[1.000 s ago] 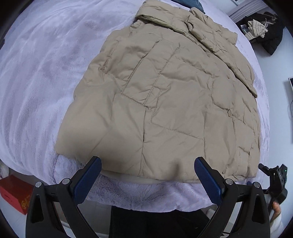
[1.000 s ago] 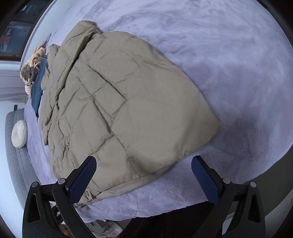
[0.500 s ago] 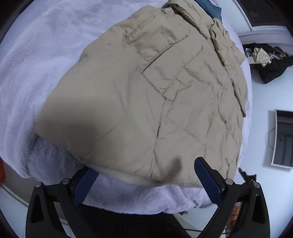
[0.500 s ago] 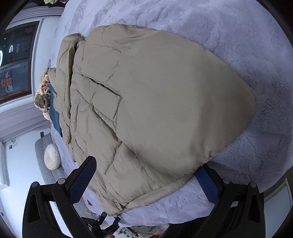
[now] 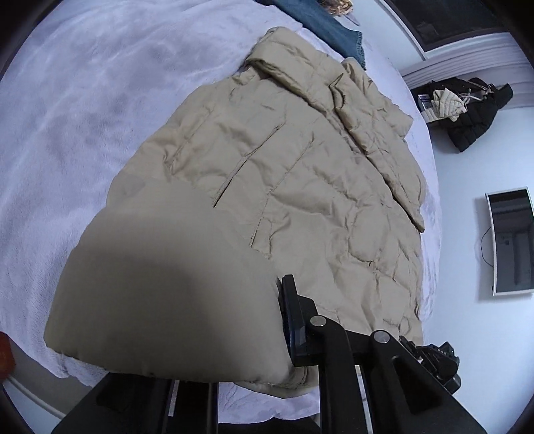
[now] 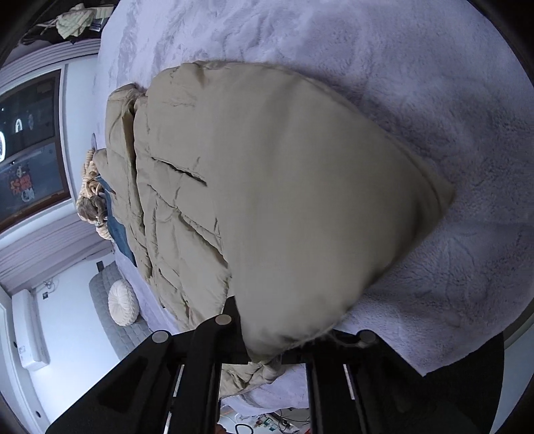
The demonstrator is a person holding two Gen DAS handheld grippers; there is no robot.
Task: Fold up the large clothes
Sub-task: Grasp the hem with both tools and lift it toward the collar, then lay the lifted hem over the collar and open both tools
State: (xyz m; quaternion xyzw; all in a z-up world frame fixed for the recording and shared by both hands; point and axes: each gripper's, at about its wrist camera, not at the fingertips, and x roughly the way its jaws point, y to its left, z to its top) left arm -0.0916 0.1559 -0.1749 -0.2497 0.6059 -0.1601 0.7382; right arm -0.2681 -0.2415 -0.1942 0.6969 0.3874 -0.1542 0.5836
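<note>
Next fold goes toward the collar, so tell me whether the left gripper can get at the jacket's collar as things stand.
Probably not yet. The left gripper has just closed on the beige puffer jacket's near hem, and the collar lies at the far end, across the whole jacket; it would have to let go first.

A: Left wrist view, position?
B: Low at the near edge of the bed [image 5: 83,100], looking steeply down and along the beige puffer jacket [image 5: 300,187] toward the far edge; its hem fills the foreground, very close.

A: Right wrist view?
B: Same near edge, rolled sideways, equally close, hem [image 6: 317,217] right at the lens.

A: Shared?
B: Jacket, pale fleece blanket [image 6: 434,83], blue jeans [image 5: 333,30].
</note>
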